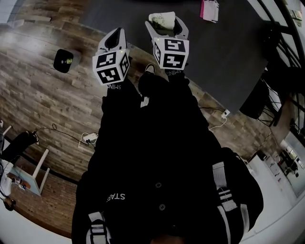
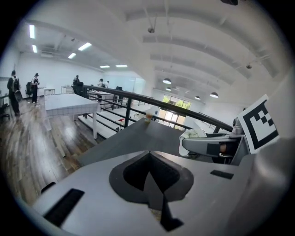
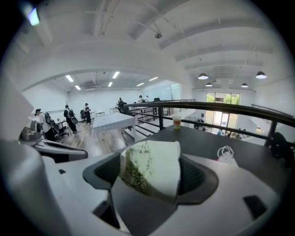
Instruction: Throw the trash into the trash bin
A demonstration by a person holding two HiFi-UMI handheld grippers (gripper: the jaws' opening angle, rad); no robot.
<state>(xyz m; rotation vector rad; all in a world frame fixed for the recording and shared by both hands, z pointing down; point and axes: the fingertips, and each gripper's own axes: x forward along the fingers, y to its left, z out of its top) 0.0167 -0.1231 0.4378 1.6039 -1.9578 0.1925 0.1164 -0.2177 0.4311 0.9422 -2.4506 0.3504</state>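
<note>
Between the jaws of the right gripper (image 1: 166, 23) sits a crumpled white paper cup (image 3: 152, 170) with a green leaf print. The jaws are clamped against its two sides, and its rim faces away from the camera. The cup is held in the air above the near edge of a dark grey table (image 1: 214, 52), clear of the surface.

The left gripper (image 1: 116, 34) is held just beside the right one at about the same height. Its jaws are closed together with nothing between them.

On the wooden floor (image 1: 38, 86), to the person's left and well apart from both grippers, stands a small black bin (image 1: 63, 60); its contents cannot be made out.

On the table lie a pink bag (image 1: 209, 9) at the far side and a white plastic bag (image 3: 227, 154) nearer. A drink cup (image 3: 177, 120) stands upright by the far edge, in front of a black railing (image 3: 230, 108).
</note>
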